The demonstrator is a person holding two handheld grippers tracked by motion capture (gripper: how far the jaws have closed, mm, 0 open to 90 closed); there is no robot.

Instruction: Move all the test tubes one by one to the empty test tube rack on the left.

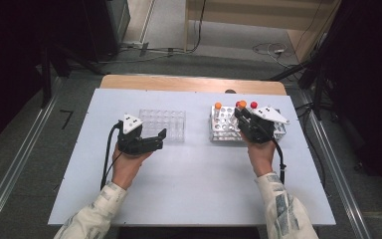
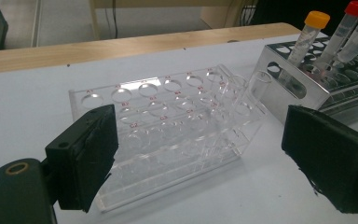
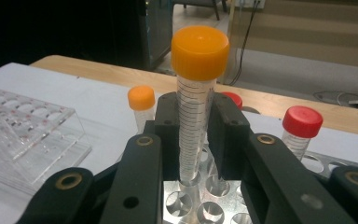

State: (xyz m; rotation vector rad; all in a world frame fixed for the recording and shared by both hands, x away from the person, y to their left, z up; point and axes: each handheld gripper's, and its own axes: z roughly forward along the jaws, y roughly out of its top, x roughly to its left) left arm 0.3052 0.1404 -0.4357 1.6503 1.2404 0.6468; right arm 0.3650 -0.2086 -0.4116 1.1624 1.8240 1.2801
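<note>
Two grippers were yours: your right gripper (image 3: 193,140) clamped the orange-capped tube (image 3: 196,100) upright, its foot in a hole of the metal rack (image 1: 281,130). Left of that rack, your left gripper (image 2: 200,158) stood wide, holding nothing, just before the clear rack (image 2: 168,121) on the counter (image 1: 194,174).

Clear rack (image 1: 162,124) (empty) on table (image 1: 189,179)

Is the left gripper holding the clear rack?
No: in the left gripper view the left gripper stands wide open, its pads apart from the clear rack lying between them on the table.
</note>
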